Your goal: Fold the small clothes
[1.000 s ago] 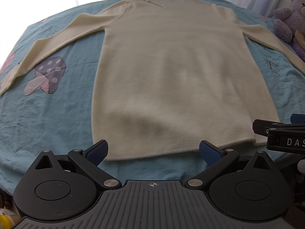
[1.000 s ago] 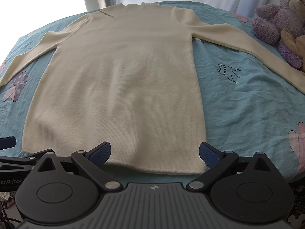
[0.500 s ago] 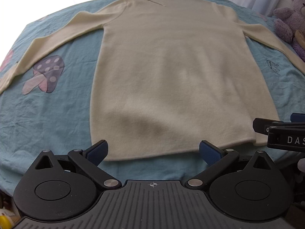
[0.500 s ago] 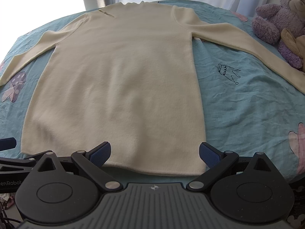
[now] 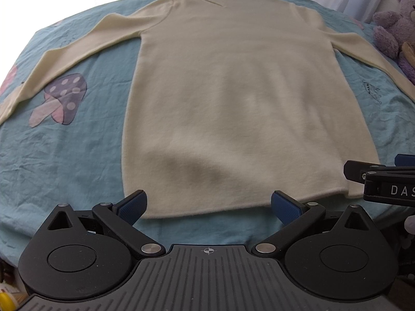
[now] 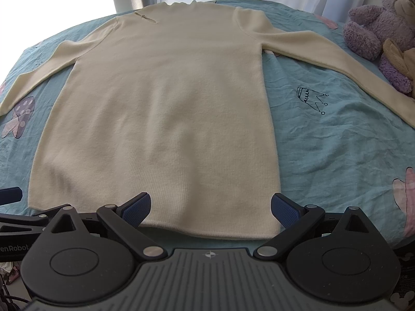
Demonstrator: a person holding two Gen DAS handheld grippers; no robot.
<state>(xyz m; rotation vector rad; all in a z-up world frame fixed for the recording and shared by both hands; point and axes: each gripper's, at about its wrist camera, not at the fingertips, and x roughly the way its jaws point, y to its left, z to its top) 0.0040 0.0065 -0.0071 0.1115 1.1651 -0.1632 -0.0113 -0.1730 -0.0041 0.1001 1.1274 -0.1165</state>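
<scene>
Cream sweater [image 5: 238, 98] lies flat, front down the middle of the frame, on a blue bed sheet [image 5: 64, 150], neck at top centre, sleeves out to upper left & upper right. Left tool [image 5: 208, 203] spread wide at bottom centre, just short of the hem, pinching nothing. Right tool [image 6: 210, 204] likewise spread, pads either side of the hem's right part, gripping nothing. Purple teddy bear [image 6: 376, 20] sits upper right, near the right sleeve.

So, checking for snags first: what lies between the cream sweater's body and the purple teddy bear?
In the right wrist view: the cream knit sweater's outstretched sleeve and teal bedsheet with a crown drawing, before the purple plush bear.
</scene>
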